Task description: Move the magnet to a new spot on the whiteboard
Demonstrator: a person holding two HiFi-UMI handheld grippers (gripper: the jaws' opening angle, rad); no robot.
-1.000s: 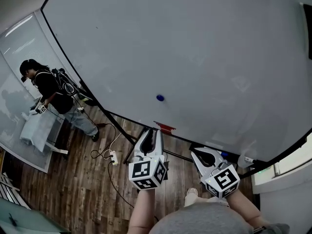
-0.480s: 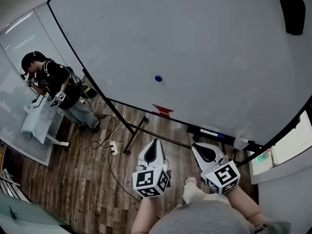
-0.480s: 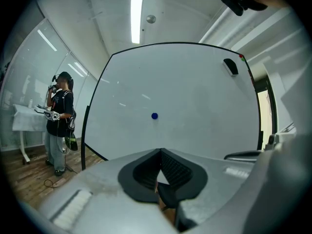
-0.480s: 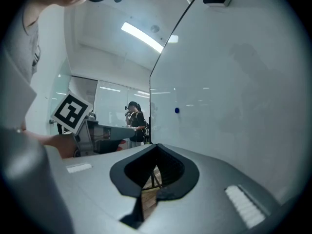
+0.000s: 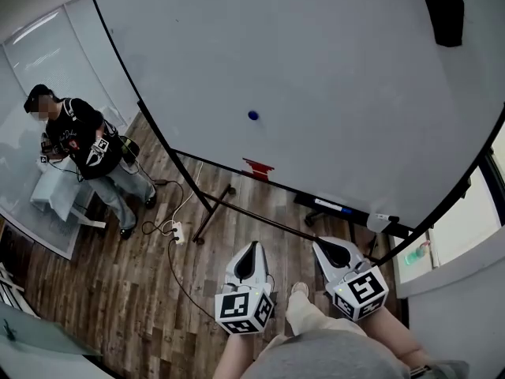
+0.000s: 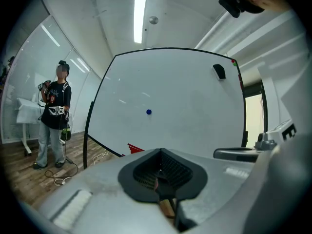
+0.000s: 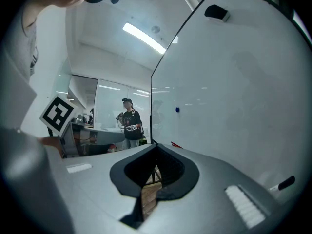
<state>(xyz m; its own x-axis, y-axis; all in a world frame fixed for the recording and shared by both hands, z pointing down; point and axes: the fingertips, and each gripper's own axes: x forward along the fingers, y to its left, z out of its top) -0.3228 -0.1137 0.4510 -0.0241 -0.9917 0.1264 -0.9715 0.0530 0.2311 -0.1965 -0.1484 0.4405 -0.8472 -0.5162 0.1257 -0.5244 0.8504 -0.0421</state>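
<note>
Backed off from whiteboard point(image 5: 316, 69), low in frame: left gripper point(image 5: 251, 247), right gripper point(image 5: 327, 247), jaws together, empty. Could knock magnet point(image 5: 252, 115) off if approached unopened.

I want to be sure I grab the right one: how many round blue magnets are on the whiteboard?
1. The blue magnet sits alone on the lower left part of the whiteboard, above the red mark at its bottom edge. No others show.
</note>
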